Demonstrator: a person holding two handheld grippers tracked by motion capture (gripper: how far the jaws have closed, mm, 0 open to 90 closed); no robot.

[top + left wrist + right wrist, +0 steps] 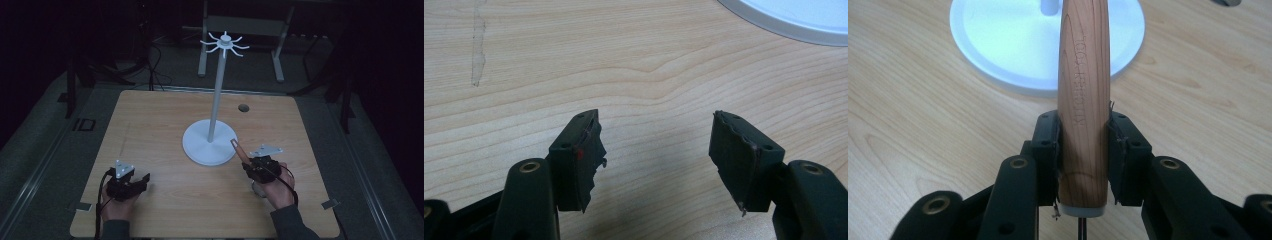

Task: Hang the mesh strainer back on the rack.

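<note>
A white stand has a round base [209, 145], a thin pole [216, 100] and a ring of hooks [224, 42] at its top; it stands at the table's middle. My right gripper [247, 162], just right of the base, is shut on a utensil's wooden handle [238, 149] that slants up toward the stand. In the right gripper view, the handle [1084, 75] sits clamped between both pads of the gripper [1083, 145], pointing at the base [998, 45], with a thin metal stem [1081, 227] leaving its near end. My left gripper [142, 180] rests open at the front left, and its gripper [656, 145] holds nothing.
The wooden table [150, 120] has a small round hole [243, 107] at the back right and tape marks at its front corners [82, 206]. A grey desk frame [240, 27] stands on the dark floor behind. The base's rim [794, 22] lies ahead-right of the left gripper.
</note>
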